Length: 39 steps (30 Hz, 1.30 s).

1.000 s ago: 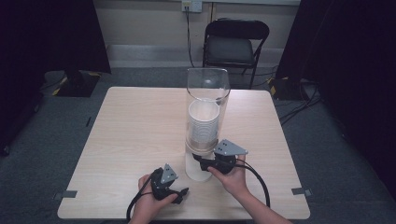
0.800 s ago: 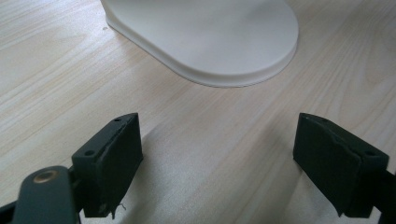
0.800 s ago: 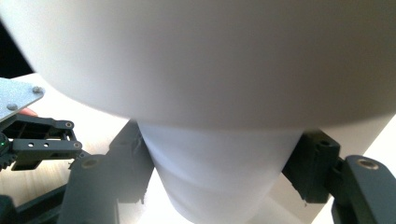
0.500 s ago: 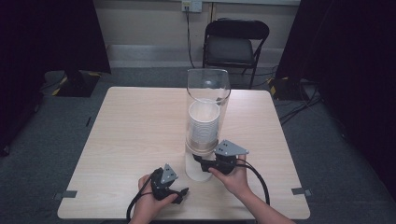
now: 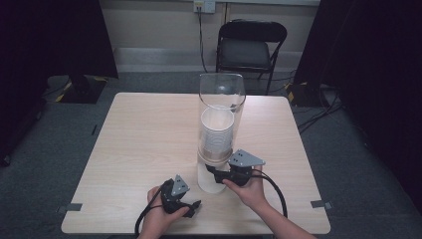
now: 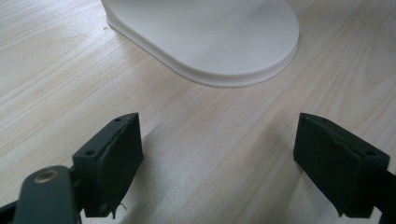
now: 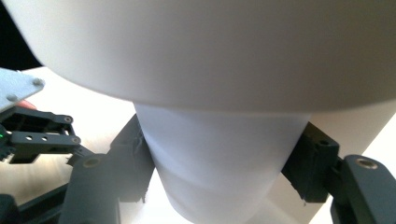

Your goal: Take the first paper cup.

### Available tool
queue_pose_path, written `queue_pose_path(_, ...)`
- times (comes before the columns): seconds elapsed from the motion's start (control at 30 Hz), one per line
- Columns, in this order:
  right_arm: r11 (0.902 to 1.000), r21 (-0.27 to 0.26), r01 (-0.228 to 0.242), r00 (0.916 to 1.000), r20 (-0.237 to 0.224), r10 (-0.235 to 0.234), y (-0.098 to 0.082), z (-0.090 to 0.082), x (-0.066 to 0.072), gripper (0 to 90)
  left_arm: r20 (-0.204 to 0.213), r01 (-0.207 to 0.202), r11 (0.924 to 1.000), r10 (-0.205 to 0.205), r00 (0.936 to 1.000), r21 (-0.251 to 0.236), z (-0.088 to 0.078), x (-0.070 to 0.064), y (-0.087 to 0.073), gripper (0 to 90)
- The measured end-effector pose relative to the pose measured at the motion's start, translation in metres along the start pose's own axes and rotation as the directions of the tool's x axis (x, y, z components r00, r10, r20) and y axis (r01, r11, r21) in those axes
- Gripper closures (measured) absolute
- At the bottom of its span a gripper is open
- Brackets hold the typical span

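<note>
On our wooden table [image 5: 149,144] the right gripper [image 5: 217,174] has just been closing on the bottom cup [image 7: 215,172] under the dispenser [image 5: 221,107], left gripper [image 5: 194,205] wide and idle; next we judge a straight downward pull.

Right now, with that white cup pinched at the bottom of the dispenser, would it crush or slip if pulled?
The white cup looks thin-walled and probably light, so it could dent under a hard squeeze. The right gripper has its pads on both sides of the smooth, tapered wall, so it might slide downward. The tall clear dispenser on its white base looks top-heavy and may tip if tugged sideways.
</note>
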State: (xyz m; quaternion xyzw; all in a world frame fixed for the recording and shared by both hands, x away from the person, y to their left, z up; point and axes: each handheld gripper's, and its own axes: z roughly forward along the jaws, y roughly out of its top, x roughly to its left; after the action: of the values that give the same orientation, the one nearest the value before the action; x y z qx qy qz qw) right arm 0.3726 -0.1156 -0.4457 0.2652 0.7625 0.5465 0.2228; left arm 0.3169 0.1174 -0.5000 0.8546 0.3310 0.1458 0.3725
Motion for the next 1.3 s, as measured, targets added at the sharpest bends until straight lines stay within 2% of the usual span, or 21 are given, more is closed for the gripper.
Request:
queue_pose_path(0.33,0.9999,-0.001,-0.011,0.9999,-0.008,0.011,-0.001,-0.001,0.0,34.6,-0.001,0.0,1.0,0.0,1.0,-0.002,0.0,0.0,0.0,15.2)
queue_pose_path(0.6,1.0,-0.008,0.001,1.0,-0.006,-0.001,-0.002,0.0,0.0,34.8,0.001,0.001,1.0,-0.001,1.0,-0.008,0.001,0.0,0.0,15.2)
queue_pose_path(0.67,0.9999,0.011,-0.008,1.0,0.002,0.008,0.0,-0.001,0.001,34.8,0.0,0.0,1.0,0.0,1.0,-0.008,0.001,0.0,0.0,15.2)
queue_pose_path(0.8,0.9998,0.008,-0.018,0.9998,-0.009,0.018,0.0,0.0,0.0,34.9,0.001,0.009,0.9999,-0.009,1.0,-0.01,0.001,-0.001,-0.001,15.2)
queue_pose_path(0.87,0.9991,0.014,-0.041,0.999,-0.016,0.041,0.0,0.0,0.0,35.0,0.001,0.009,0.9999,-0.009,1.0,-0.01,0.001,-0.001,0.0,15.2)
queue_pose_path(0.9,0.9967,0.029,-0.076,0.9965,-0.032,0.077,0.001,0.0,0.0,34.9,0.001,0.009,0.9999,-0.009,1.0,-0.01,0.001,-0.001,0.0,15.2)
queue_pose_path(0.97,0.9968,0.028,-0.075,0.9966,-0.031,0.076,0.0,0.0,0.001,34.9,0.003,0.002,1.0,-0.002,1.0,-0.007,0.0,0.0,0.0,15.2)
queue_pose_path(1.0,0.9963,0.004,-0.086,0.9959,-0.029,0.086,-0.002,0.0,0.001,34.9,0.002,0.007,1.0,-0.007,1.0,-0.003,0.0,0.0,0.0,15.1)
queue_pose_path(1.03,0.9963,0.004,-0.086,0.9959,-0.029,0.086,-0.002,0.0,0.001,34.9,0.002,0.007,1.0,-0.007,1.0,-0.003,0.0,0.0,0.0,15.2)
queue_pose_path(1.07,0.9888,0.016,-0.148,0.9879,-0.045,0.149,-0.001,0.002,0.002,34.7,0.003,0.003,1.0,-0.003,1.0,-0.006,0.0,0.0,0.0,15.1)
queue_pose_path(1.1,0.9883,0.002,-0.153,0.987,-0.05,0.153,-0.003,0.002,0.002,34.8,0.002,0.001,1.0,-0.001,1.0,-0.005,0.0,0.0,0.0,15.2)
queue_pose_path(1.17,0.9899,0.001,-0.142,0.9889,-0.044,0.142,-0.004,0.002,0.002,34.7,0.002,0.005,1.0,-0.005,1.0,-0.003,0.0,0.0,0.0,15.2)
queue_pose_path(1.23,0.995,-0.037,-0.092,0.9952,-0.036,0.091,-0.007,0.003,0.003,34.9,0.001,0.001,1.0,-0.001,1.0,-0.003,0.0,0.0,0.0,15.2)
queue_pose_path(1.27,0.995,-0.037,-0.092,0.9952,-0.036,0.091,-0.007,0.003,0.003,34.9,0.001,0.002,1.0,-0.002,1.0,-0.003,0.0,0.0,0.0,15.2)
queue_pose_path(1.3,0.9976,-0.061,-0.033,0.9994,-0.009,0.033,-0.011,0.004,0.004,34.9,0.001,0.001,1.0,-0.001,1.0,-0.003,0.0,0.0,0.0,15.2)
